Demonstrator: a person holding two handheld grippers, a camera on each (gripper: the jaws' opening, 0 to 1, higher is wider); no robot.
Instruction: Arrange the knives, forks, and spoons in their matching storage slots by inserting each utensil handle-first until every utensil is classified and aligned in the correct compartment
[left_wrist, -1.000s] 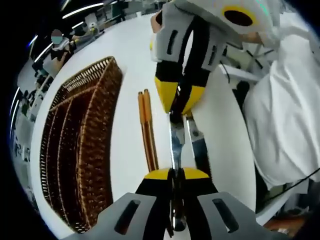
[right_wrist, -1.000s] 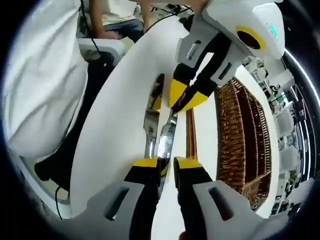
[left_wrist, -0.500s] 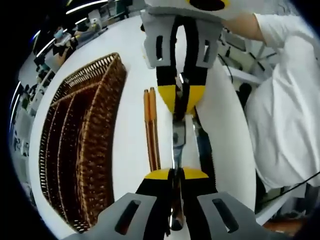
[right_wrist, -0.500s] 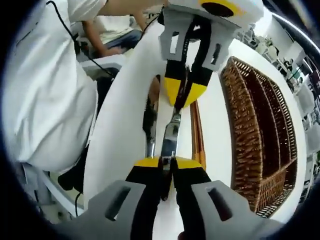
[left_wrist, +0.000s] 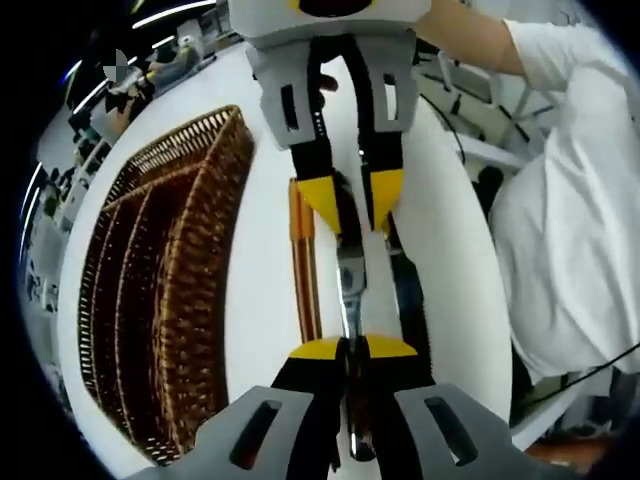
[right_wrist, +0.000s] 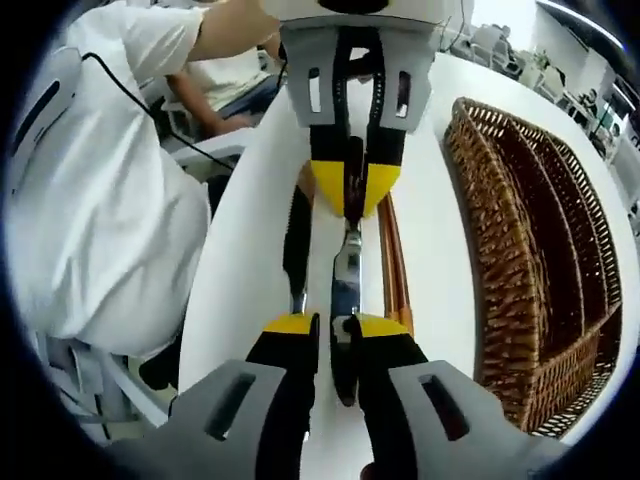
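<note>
A thin, stiff, slick metal utensil (left_wrist: 351, 285) spans between the claws, clamped in the left gripper (left_wrist: 354, 346) while the right gripper (right_wrist: 333, 325) stands parted around its other end, so grip it flat across the handle.

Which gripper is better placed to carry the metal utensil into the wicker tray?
Left: the left gripper is shut on the metal utensil; the right gripper has its jaws open around it.
</note>
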